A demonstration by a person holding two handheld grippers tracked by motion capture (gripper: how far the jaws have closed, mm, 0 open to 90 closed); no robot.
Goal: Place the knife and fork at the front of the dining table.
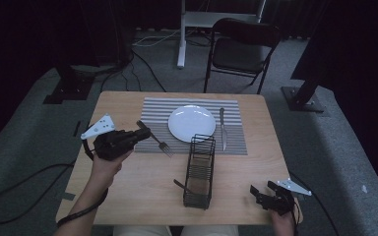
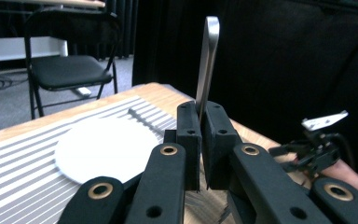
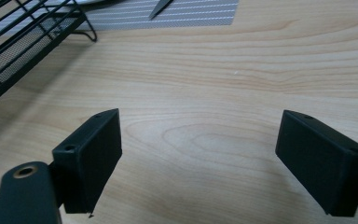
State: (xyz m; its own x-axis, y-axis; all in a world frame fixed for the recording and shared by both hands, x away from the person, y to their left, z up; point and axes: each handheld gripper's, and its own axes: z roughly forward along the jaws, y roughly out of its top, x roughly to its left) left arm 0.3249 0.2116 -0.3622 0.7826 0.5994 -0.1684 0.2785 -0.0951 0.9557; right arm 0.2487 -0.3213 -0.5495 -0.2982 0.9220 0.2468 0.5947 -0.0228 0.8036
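My left gripper (image 1: 144, 132) hovers over the left edge of the striped placemat (image 1: 152, 109), shut on a metal fork (image 1: 160, 143). The fork's tines point toward the black wire rack (image 1: 200, 169). In the left gripper view the fork's handle (image 2: 207, 60) stands up between the closed jaws of the left gripper (image 2: 199, 111). A white plate (image 1: 192, 123) sits in the middle of the mat, with a knife (image 1: 223, 129) to its right. My right gripper (image 1: 262, 192) rests low at the table's front right corner. In its own view the right gripper (image 3: 200, 154) stands open over bare wood.
The wire rack holds a dark utensil (image 1: 181, 186) at its near end; its corner (image 3: 23, 42) lies to the left in the right gripper view. A folding chair (image 1: 243, 46) stands beyond the table's far edge. Cables run across the floor at the left.
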